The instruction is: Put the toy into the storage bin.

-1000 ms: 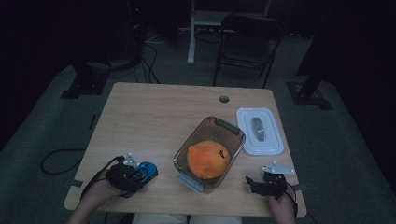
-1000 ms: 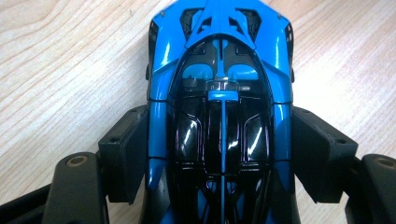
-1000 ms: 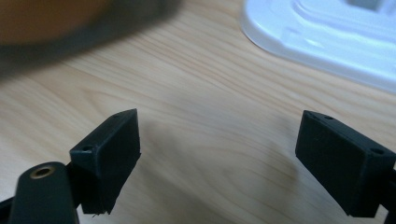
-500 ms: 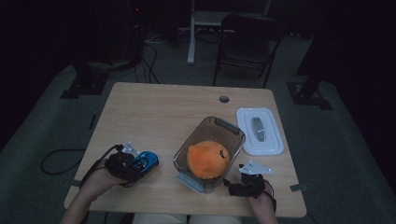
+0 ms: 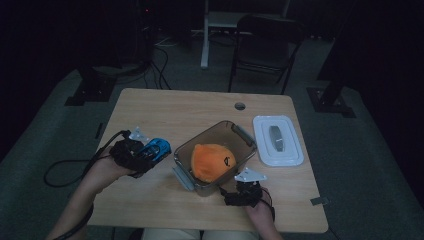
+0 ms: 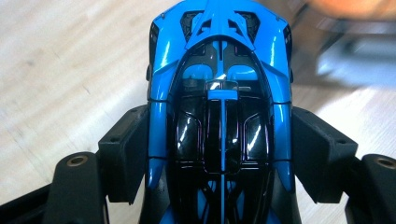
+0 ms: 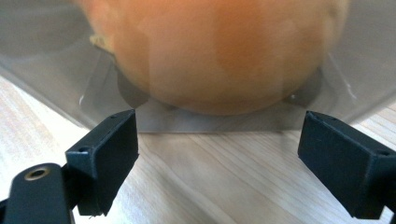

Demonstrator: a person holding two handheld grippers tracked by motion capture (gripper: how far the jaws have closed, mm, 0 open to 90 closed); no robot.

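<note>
Left gripper (image 5: pixel 150 152) clamped, both pads (image 6: pixel 126 154) pressing on its load, forearm angling in from bottom left. Right gripper (image 5: pixel 231 192) low near the table's front edge, jaws wide apart, nothing between them.

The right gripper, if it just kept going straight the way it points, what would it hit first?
Most likely the near wall of the clear container that holds the orange thing. The right gripper has open, empty jaws aimed at that wall across bare table; how big the gap is, I can't tell.

Left gripper (image 5: pixel 142 152) clamping blue toy car (image 5: pixel 156 148), right gripper (image 5: pixel 235 194) beside container (image 5: pixel 245 135) — orange plush (image 5: pixel 212 161) inside
</note>
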